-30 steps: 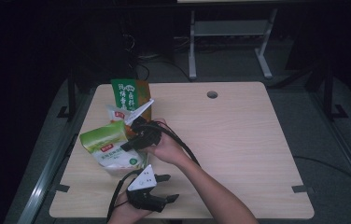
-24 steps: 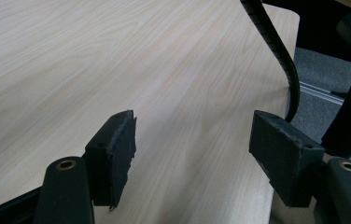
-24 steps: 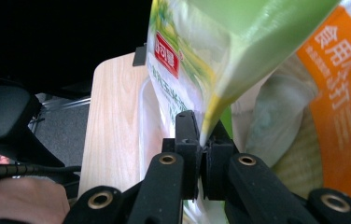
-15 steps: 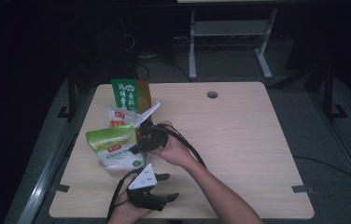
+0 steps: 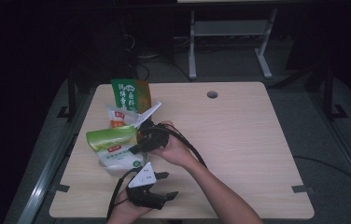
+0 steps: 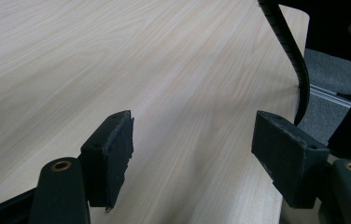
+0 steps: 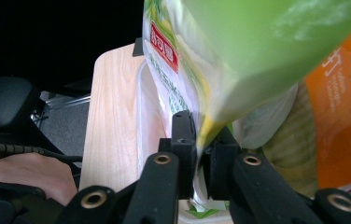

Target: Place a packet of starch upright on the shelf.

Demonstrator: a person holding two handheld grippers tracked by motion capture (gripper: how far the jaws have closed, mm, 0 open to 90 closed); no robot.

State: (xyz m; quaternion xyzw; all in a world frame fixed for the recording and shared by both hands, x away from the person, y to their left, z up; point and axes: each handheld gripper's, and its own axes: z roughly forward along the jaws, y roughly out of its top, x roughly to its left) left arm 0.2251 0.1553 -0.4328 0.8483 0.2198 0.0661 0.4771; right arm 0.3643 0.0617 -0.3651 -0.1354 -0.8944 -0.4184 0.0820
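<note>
The right gripper [image 7: 200,158] has its fingers clamped on the thin edge of the green bag [image 5: 110,142], lifted over the desk's [image 5: 239,140] left side; they have just loosened slightly, so the bag may slip. The left gripper [image 6: 201,154] rests, fingers apart, empty.

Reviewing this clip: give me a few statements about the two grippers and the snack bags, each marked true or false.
1. The right gripper is clamped on the edge of the green bag. True.
2. The left gripper holds a bag. False: its jaws stand open over bare table, with nothing between them.
3. The green bag lies flat on the table. False: in the high view it hangs lifted from the right gripper, above a clear tray.
4. A tall green and orange bag stands at the far left of the table. True.
5. The table has a round hole near its far edge. True.
</note>
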